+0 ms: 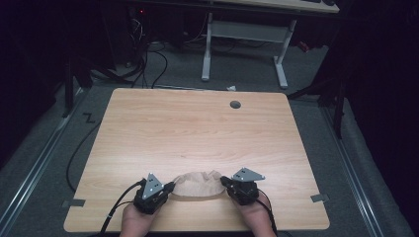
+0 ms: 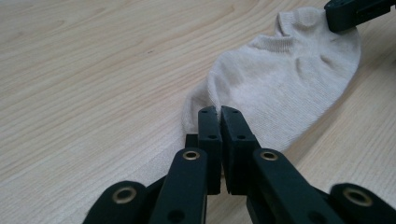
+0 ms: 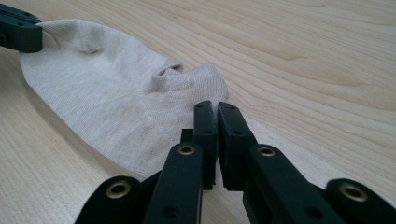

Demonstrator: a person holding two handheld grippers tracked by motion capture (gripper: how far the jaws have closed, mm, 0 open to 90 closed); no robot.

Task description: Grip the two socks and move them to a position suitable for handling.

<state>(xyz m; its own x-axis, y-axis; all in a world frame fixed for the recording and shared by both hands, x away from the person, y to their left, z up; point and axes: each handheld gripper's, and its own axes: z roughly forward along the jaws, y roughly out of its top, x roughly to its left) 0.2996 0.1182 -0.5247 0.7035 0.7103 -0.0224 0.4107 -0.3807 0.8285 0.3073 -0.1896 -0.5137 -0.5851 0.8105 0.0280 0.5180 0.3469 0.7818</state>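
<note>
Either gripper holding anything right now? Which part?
Both hold the beige ankle sock, which lies flat on the table. The left gripper is shut on one end's edge, the right gripper on the opposite end, near the cuff.

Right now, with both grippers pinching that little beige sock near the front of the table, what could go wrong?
1. Each gripper grips only a thin bit of fabric at the sock's ends: the left gripper at one end, the right gripper at the other. A pull apart could slip an end free.
2. The sock lies close to the table's near edge; if dropped while being lifted, it might fall off.
</note>
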